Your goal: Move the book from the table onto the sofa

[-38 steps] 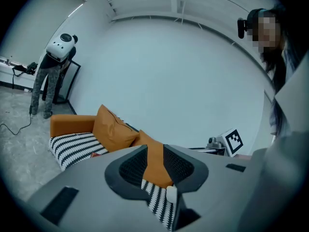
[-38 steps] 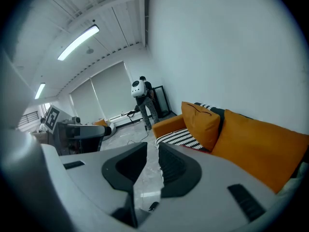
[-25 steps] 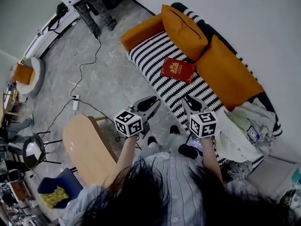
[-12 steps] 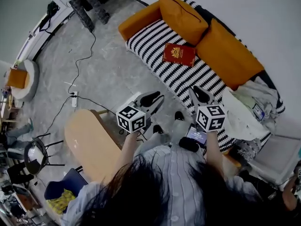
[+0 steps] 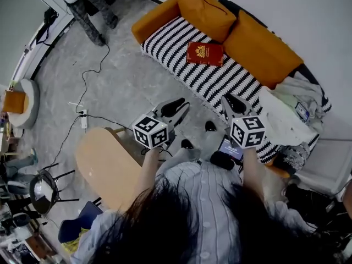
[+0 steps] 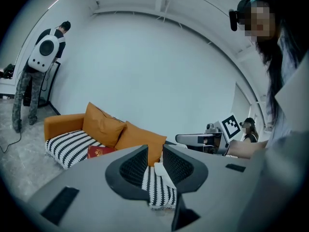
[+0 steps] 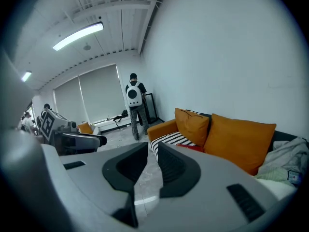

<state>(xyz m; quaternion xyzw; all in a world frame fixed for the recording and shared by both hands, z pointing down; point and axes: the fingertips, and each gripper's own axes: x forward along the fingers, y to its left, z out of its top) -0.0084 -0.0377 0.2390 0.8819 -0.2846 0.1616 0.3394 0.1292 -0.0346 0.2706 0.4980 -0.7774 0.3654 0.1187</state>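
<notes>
The red book (image 5: 205, 54) with a gold emblem lies flat on the black-and-white striped seat of the sofa (image 5: 176, 43), in front of two orange cushions. It also shows in the left gripper view (image 6: 99, 152) and the right gripper view (image 7: 193, 148). Neither gripper touches it. My left gripper (image 5: 175, 108) hangs over the floor short of the sofa, its jaws apart with nothing between them (image 6: 154, 153). My right gripper (image 5: 236, 104) hovers near the sofa's front edge. Its jaws are closing, a narrow gap still shows, and nothing is in it (image 7: 150, 151).
A round wooden table (image 5: 102, 169) stands at my lower left. Cables (image 5: 82, 114) run across the grey floor. White clothes (image 5: 286, 120) are heaped on the sofa's right end. A person with a backpack (image 7: 134, 100) stands at the far side of the room.
Both grippers have drawn back from the sofa and risen a little. The book stays where it lies on the striped seat.
</notes>
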